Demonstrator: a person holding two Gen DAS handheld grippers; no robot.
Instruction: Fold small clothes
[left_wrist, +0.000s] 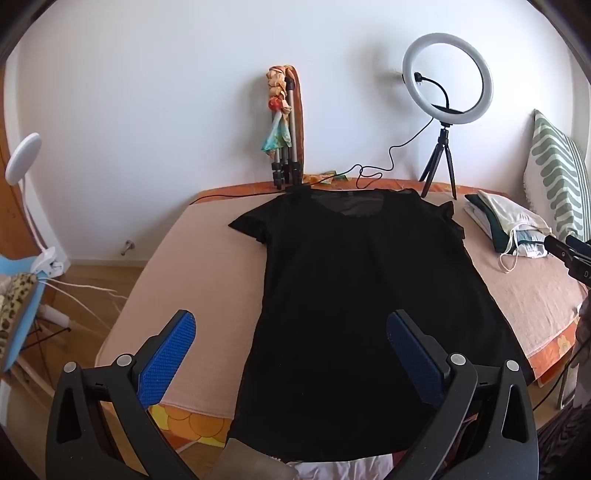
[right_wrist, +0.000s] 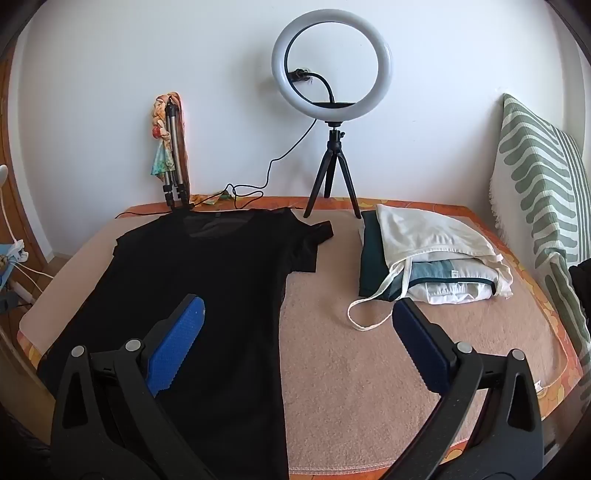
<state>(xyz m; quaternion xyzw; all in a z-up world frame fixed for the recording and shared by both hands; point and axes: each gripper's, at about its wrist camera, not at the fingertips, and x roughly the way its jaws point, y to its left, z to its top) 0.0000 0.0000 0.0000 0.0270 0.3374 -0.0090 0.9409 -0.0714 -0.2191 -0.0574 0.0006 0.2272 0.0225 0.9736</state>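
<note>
Two grippers hang above a bed (right_wrist: 369, 369) covered with a peach blanket, both with jaws spread wide and nothing between them. In the left wrist view the left gripper (left_wrist: 291, 332) fills the bottom of the frame, its blue pads (left_wrist: 170, 354) straddling the lower part of a black T-shirt (left_wrist: 351, 295) without touching it. The shirt lies flat through the middle of that frame, neckline toward the wall at the top, hem at the near edge of the bed. In the right wrist view the right gripper (right_wrist: 299, 325) sits at the bottom, its left-hand pad over the shirt's lower half, its right-hand pad over bare blanket. There the shirt occupies the left half of the frame. Right of centre lies a stack of folded clothes (right_wrist: 436, 284) with a cream cloth bag (right_wrist: 424, 229) on top. A ring light (right_wrist: 331, 61) on a small tripod stands at the upper centre, and a striped pillow (right_wrist: 543, 184) leans at the right edge.
</note>
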